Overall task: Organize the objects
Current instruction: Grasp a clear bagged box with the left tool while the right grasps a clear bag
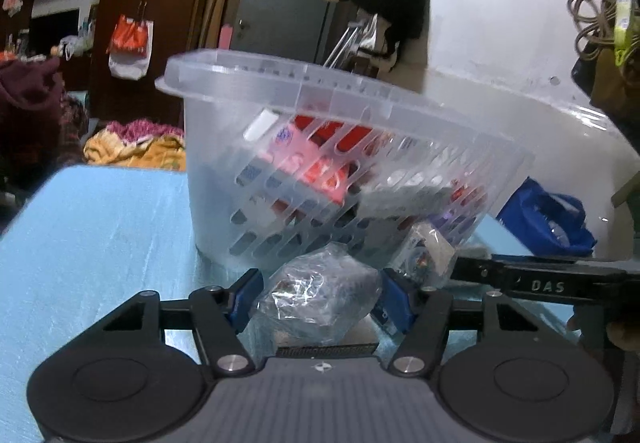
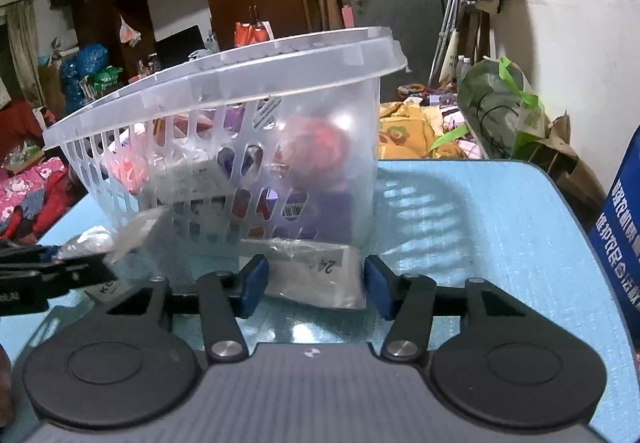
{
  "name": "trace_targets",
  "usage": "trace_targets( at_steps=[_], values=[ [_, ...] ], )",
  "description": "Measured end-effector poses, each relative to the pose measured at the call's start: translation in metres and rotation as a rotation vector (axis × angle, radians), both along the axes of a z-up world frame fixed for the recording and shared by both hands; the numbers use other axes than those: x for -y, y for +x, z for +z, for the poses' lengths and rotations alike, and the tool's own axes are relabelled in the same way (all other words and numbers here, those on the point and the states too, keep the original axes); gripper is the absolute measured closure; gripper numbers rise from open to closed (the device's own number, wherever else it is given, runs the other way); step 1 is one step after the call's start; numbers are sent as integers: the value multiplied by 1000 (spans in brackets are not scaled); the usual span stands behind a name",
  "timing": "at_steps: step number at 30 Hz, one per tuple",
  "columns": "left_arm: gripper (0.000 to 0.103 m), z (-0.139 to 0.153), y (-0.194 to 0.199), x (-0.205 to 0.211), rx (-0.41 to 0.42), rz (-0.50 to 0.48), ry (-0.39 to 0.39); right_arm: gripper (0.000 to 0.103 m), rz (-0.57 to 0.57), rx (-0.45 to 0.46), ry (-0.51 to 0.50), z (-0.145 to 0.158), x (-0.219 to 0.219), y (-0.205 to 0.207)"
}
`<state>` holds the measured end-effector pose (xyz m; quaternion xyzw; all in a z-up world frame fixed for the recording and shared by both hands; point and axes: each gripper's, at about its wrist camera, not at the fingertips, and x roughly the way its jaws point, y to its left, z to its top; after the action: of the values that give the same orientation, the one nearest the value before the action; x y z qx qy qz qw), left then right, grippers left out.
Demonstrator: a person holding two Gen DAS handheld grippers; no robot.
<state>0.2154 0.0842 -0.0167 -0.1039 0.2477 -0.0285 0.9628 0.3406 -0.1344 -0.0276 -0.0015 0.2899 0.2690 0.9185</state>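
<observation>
Centre of both frames: clear basket (image 1: pixel 320 147) on blue table (image 1: pixel 100 227). Left gripper (image 1: pixel 320 301) pads pinch a crinkled plastic packet (image 1: pixel 320 295); right gripper (image 2: pixel 314 285) pads clamp a flat labelled bag (image 2: pixel 316 275), both lower centre.

The basket (image 1: pixel 320 147) wall is motion-blurred, so its contents read only as red, pink and white shapes. In the right view a blue box (image 2: pixel 620 227) is cut by the right edge; the left gripper (image 2: pixel 52 275) by the left edge.
</observation>
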Motion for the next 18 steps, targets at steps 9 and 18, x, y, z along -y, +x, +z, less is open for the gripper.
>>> trace_targets(
  at_steps=[9,18],
  values=[
    [36,2,-8,-8,47,0,-36,53,-2,36,-10,2,-1,-8],
    [36,1,-7,-12,45,-4,-60,61,28,58,-21,4,0,-17]
  ],
)
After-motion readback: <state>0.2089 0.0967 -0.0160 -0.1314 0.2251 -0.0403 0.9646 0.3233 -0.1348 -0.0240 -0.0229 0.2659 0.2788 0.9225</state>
